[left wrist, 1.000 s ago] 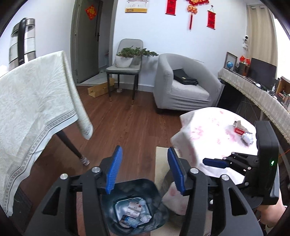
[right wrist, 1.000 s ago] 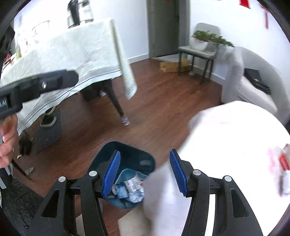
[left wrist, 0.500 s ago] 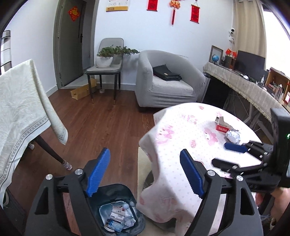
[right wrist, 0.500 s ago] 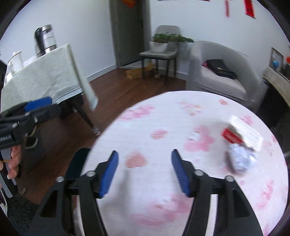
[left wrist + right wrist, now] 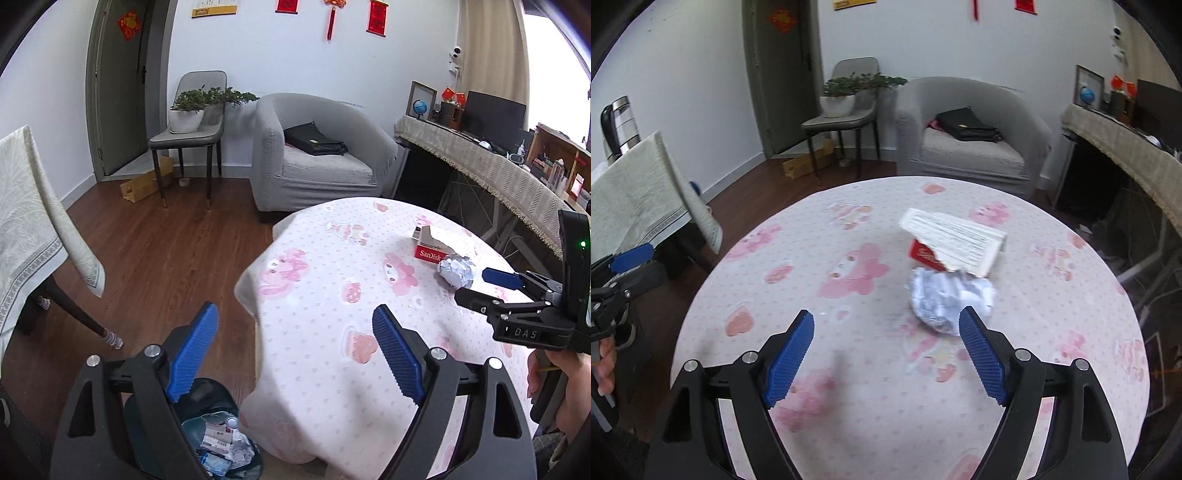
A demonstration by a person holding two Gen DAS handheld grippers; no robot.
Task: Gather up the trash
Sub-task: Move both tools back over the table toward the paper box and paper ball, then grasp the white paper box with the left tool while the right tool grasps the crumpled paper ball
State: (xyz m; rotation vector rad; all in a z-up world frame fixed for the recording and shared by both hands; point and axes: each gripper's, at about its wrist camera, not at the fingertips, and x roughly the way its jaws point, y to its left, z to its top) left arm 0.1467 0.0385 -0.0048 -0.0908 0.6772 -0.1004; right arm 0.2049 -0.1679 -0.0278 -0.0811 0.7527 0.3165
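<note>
A crumpled white paper ball (image 5: pixel 947 301) lies on the round table with its pink-patterned cloth (image 5: pixel 849 258), and a torn red-and-white SanDisk package (image 5: pixel 955 245) sits just behind it. My right gripper (image 5: pixel 886 356) hovers over the table with jaws opening and nothing between them; the ball is just past its right fingertip. My left gripper (image 5: pixel 295 358) is at the table's left edge, jaws opening and empty, above a dark trash bin (image 5: pixel 218 439) that holds several scraps. The ball (image 5: pixel 456 271), the package (image 5: pixel 432 245) and the right gripper (image 5: pixel 480 286) show in the left wrist view.
A grey armchair (image 5: pixel 317 155) with a black bag stands behind the table. A chair with a potted plant (image 5: pixel 192 122) is by the door. A second table under a pale cloth (image 5: pixel 26 221) is at left. A cluttered desk (image 5: pixel 498 162) runs along the right.
Both grippers swung right from over the trash bin to the round table and opened wider. The right one now faces the paper ball and package.
</note>
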